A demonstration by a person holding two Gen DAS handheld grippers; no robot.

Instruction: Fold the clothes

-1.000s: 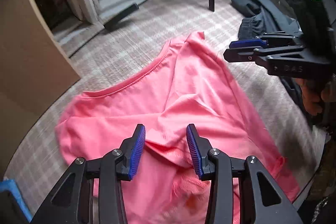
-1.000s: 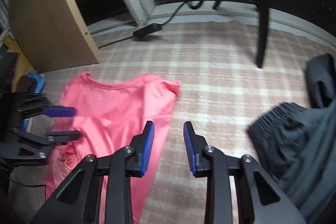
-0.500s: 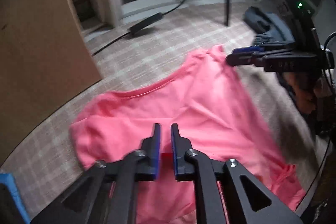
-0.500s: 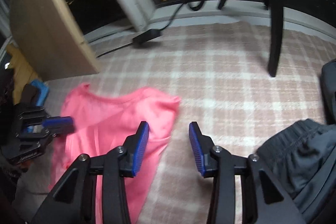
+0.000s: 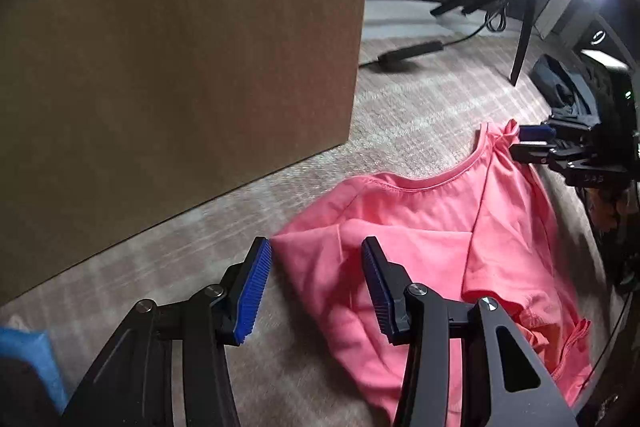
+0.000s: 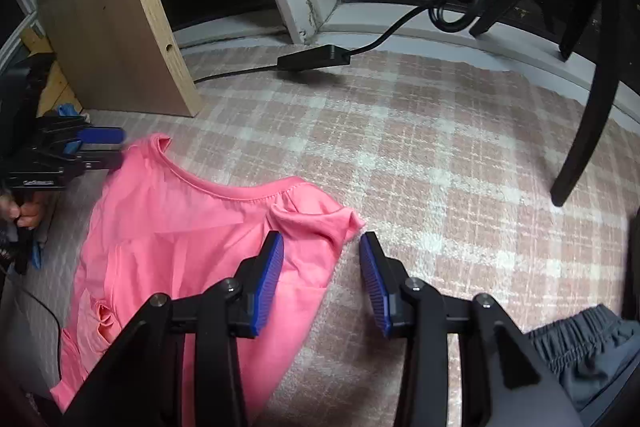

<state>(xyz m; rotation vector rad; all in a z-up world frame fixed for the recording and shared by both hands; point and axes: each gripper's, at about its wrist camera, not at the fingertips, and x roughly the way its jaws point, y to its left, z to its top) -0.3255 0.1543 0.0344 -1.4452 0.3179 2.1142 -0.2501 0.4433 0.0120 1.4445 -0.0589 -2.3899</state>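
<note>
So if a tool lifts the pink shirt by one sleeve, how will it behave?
The pink shirt looks thin and already lies creased and folded over itself, so it would probably hang limp and drape. It seems light. On the checked rug it would likely bunch if pushed.

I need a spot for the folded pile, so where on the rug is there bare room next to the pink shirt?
Widest free patch: plaid rug between the pink shirt, the black chair leg and the power adapter. A narrower strip runs between the shirt and the wooden panel. Crowded: the grey garment at near right.
</note>
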